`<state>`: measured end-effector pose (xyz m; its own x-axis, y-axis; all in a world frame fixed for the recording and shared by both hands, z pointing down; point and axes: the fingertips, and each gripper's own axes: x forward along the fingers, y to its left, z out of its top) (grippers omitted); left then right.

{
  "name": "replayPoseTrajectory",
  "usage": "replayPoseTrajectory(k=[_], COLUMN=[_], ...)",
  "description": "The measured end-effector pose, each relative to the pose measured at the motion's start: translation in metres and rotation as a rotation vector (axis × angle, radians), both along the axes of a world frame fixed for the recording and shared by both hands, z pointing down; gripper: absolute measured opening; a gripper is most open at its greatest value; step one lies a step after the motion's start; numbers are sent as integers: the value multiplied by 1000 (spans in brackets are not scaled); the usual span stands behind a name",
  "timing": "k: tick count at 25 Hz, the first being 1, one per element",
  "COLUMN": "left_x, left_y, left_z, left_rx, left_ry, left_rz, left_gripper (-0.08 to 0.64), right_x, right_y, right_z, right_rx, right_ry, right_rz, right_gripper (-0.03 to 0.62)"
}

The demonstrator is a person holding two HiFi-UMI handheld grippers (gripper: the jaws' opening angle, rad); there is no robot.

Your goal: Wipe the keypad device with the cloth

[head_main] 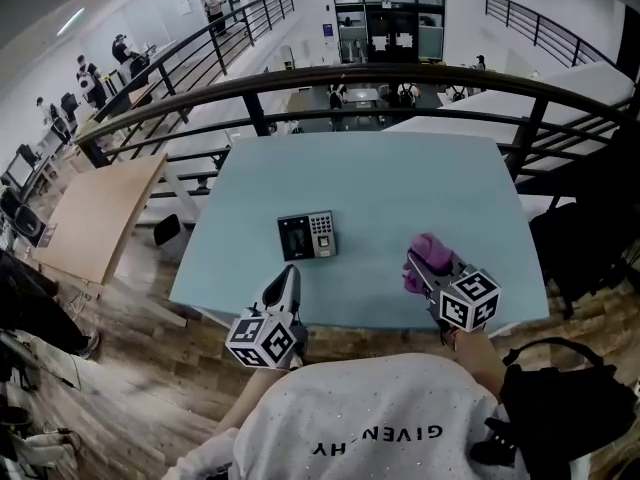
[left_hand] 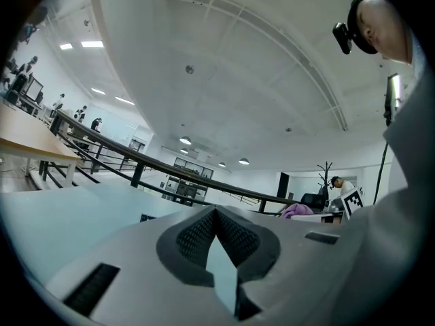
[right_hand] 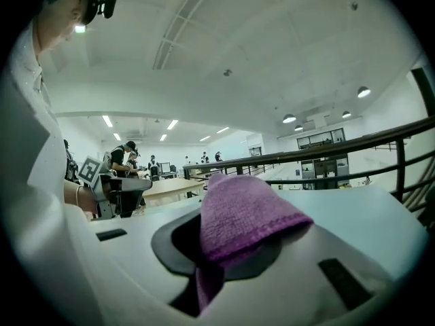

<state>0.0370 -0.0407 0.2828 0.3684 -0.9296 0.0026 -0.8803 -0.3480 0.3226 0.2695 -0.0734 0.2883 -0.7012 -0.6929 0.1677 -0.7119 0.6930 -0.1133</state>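
The keypad device [head_main: 308, 235], a small black and grey unit, lies flat near the middle of the light blue table [head_main: 380, 183]. My left gripper [head_main: 289, 276] hovers at the table's near edge, just in front of the device, shut with nothing in it. In the left gripper view its jaws [left_hand: 216, 213] meet at the tips, and the device [left_hand: 147, 217] is a dark sliver ahead. To the right of the device, my right gripper [head_main: 421, 264] is shut on the purple cloth [head_main: 431, 252]. The cloth [right_hand: 245, 216] bulges out between the jaws [right_hand: 224, 242].
A dark metal railing [head_main: 400, 78] curves round the table's far side, with a drop to a lower floor beyond. A wooden table [head_main: 95, 213] stands to the left. A black bag [head_main: 560, 393] lies on the floor at the right.
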Motion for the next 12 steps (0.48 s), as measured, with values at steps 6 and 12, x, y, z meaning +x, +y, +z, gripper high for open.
replayPoseTrajectory(k=[6, 12], left_x=[4, 5], left_y=[6, 17], left_z=[-5, -5], left_rx=[2, -4], left_ry=[-2, 28], left_rz=[-17, -42], left_gripper=[0, 0], right_x=[11, 18], right_y=[3, 17], right_z=[1, 0], right_rx=[-14, -5], right_ry=[-14, -24], right_rz=[13, 11], right_gripper=[32, 32])
